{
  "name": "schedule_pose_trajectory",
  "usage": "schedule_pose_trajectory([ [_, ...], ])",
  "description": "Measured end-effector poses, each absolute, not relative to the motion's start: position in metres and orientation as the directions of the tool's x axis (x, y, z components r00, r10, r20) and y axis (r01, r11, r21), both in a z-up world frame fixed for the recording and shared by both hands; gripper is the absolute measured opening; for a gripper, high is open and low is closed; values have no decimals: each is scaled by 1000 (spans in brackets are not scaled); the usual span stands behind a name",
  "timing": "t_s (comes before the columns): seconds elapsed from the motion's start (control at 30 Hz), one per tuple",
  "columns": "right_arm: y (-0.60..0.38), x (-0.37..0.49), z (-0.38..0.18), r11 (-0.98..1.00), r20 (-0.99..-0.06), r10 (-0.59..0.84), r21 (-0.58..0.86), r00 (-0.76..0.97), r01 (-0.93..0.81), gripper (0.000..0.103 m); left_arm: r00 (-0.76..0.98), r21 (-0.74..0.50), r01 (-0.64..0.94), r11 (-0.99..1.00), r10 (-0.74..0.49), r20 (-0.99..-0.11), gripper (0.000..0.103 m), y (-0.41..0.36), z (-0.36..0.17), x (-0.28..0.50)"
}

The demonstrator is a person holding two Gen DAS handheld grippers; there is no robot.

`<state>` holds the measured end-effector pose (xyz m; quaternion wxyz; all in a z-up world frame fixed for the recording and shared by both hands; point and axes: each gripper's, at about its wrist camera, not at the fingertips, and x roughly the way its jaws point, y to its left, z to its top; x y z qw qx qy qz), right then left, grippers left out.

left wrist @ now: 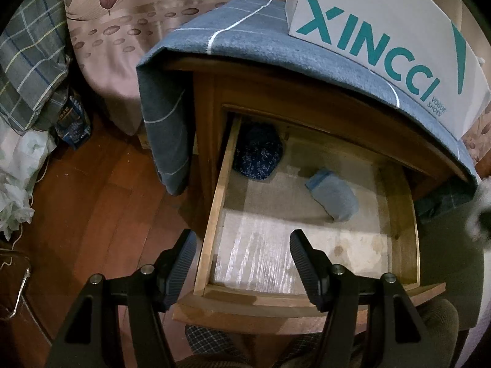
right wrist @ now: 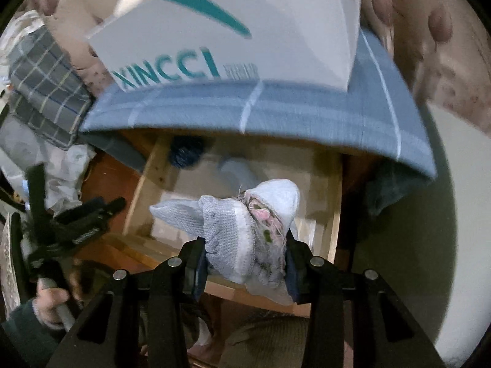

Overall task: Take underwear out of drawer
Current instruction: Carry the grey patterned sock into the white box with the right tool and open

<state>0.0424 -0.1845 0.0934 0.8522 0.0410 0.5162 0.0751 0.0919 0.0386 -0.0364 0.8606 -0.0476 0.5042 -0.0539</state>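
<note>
Jaws, right: clamped on a bunched pale blue-grey underwear (right wrist: 245,230) with a white band and pink-and-green fraying; right gripper (right wrist: 245,263) holds it above the open drawer (right wrist: 334,214).
Jaws, left: apart, nothing between them; left gripper (left wrist: 242,263) hangs over the drawer's front left corner (left wrist: 208,276), one finger outside the side wall, one over the inside.
Drawer: pulled out of a wooden nightstand (left wrist: 208,98); pale liner on the bottom.
Drawer contents, back left: dark navy floral bundle (left wrist: 259,153), against the left wall.
Drawer contents, middle: folded light blue piece (left wrist: 334,196), lying apart from the navy bundle.
Nightstand top: covered by a blue cloth with white lines (left wrist: 245,27), one end hanging down the left side.
On the cloth: white shoe box lettered XINCCI in teal (left wrist: 383,40).
Person: hand (right wrist: 50,306) around the left gripper's handle, at the lower left of the right wrist view.
Floor: reddish wood boards (left wrist: 101,190).
Behind: bedding with leaf print (left wrist: 122,15); plaid fabric (left wrist: 27,61) to the left.
</note>
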Motion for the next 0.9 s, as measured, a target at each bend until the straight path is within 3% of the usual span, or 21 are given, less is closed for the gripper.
schedule_pose_trajectory([
  [0.43, -168, 94, 219, 986, -750, 160, 95, 642, -134, 38, 499, -155, 35, 987, -152, -853, 65, 42, -35, 90],
  [0.63, -158, 138, 227, 992, -755, 108, 34, 647, -125, 38, 505, -189, 15, 982, -171, -846, 65, 50, -35, 91],
  [0.9, -154, 188, 198, 996, -797, 26, -32, 604, -85, 38, 512, -224, 3, 975, -194, -837, 65, 55, -35, 90],
])
